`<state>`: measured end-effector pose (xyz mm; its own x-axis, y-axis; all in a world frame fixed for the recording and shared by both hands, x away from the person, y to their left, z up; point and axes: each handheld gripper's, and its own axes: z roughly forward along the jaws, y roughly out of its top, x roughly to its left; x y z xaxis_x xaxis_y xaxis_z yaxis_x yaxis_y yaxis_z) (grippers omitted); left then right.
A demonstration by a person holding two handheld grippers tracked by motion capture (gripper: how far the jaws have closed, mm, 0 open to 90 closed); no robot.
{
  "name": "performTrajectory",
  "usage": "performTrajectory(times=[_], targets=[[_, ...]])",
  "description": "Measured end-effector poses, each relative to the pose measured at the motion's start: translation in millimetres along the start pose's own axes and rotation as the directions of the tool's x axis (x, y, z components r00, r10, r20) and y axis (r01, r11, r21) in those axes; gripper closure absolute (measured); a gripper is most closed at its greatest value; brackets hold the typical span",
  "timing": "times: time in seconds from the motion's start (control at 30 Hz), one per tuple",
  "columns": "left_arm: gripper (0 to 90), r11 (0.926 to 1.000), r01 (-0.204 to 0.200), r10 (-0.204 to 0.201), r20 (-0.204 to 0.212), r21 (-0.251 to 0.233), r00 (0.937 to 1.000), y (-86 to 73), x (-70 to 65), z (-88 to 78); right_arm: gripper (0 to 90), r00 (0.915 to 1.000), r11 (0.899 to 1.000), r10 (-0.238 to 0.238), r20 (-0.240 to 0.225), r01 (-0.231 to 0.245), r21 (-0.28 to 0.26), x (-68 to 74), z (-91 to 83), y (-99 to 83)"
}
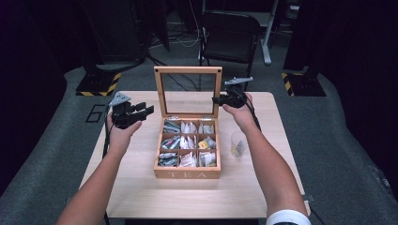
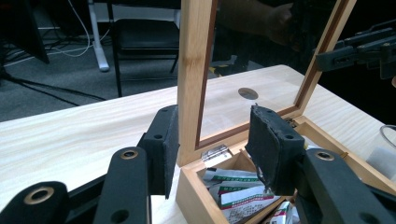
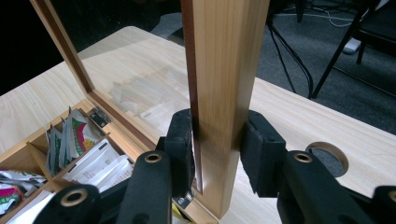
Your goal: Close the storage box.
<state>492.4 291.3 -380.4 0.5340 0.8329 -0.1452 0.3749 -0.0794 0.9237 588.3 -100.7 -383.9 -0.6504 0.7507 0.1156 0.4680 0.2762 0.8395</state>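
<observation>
The wooden tea box (image 1: pixel 187 174) sits mid-table with nine compartments of sachets. One glass cup (image 1: pixel 238 144) stands beside it. Its upright lid (image 1: pixel 188 70), a stiff wood frame around fragile glass, is best taken by the frame. The right gripper (image 3: pixel 217 147) clamps the frame's edge; the left gripper (image 2: pixel 212 142) is unclenched around the other edge.

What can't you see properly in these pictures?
- Writing on the tea bags: too small in the high view.
- What is inside the glass cup: too small, high view.
- Front compartments of the tea box: cut off by the bottom edge, left gripper view.
- Lid top: cut off, right gripper view.
</observation>
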Motion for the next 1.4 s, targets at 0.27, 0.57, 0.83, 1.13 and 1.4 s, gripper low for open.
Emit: performTrajectory(times=[0.27, 0.57, 0.83, 1.13, 1.4], targets=[[53.5, 1.0000, -0.004, 0.004, 0.004, -0.007, 1.0000, 3.8, -4.1, 3.6, 62.8, 0.9994, 1.000, -0.013, -0.032, 0.012, -0.017, 5.6, -9.5, -4.7], [53.4, 0.9996, -0.022, 0.022, 0.015, -0.019, 0.9996, 12.9, -11.3, 3.7, 61.8, 0.9983, 0.999, -0.030, -0.051, 0.028, -0.047, 11.9, -21.6, -8.4], [53.4, 0.9992, -0.029, 0.030, 0.021, -0.029, 0.9993, 15.7, -15.4, 3.3, 59.2, 0.9970, 0.997, -0.048, -0.060, 0.044, -0.068, 19.8, -30.6, -9.6], [54.6, 0.9983, -0.049, 0.050, 0.038, -0.031, 0.9980, 19.6, -21.9, 3.7, 57.7, 0.9949, 0.994, -0.064, -0.078, 0.057, -0.093, 25.9, -40.5, -16.3], [56.2, 0.9959, -0.087, 0.088, 0.037, -0.023, 0.9954, 22.4, -29.6, 2.2, 56.6, 0.9929, 0.992, -0.089, -0.079, 0.081, -0.098, 30.2, -43.6, -21.7]])
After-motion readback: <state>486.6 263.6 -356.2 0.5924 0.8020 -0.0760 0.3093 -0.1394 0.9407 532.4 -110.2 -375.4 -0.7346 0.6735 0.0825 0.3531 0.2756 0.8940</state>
